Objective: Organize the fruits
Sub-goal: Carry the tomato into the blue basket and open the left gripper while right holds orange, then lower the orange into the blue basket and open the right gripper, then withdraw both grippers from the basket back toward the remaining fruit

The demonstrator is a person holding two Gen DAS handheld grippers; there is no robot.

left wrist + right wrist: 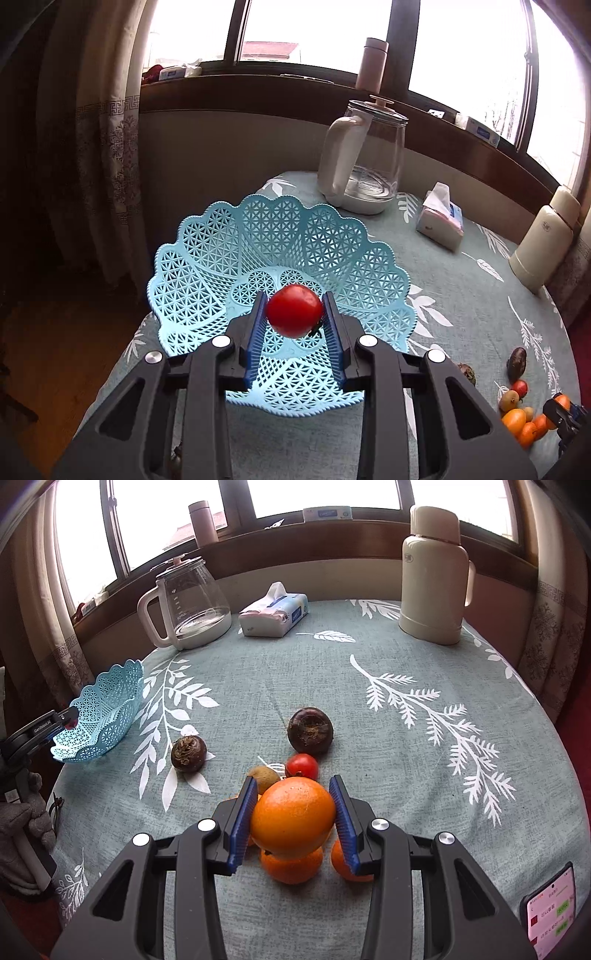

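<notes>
Leafy-cloth table [295,686]: left tool [295,314] pinches a tomato [294,310] over the basket [207,258], right tool [293,812] seemingly clamps an orange [293,819].

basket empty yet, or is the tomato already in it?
Empty. The blue basket shows only bare lattice; the tomato sits between the left hand-held gripper fingers above it.

The left gripper [295,310], black with blue ribbed pads, is clamped on a round red tomato [294,311]. The matching right gripper [293,819] is clamped on a large round orange [292,819]. A grey-gloved hand [22,834] holds the left gripper's handle.
</notes>
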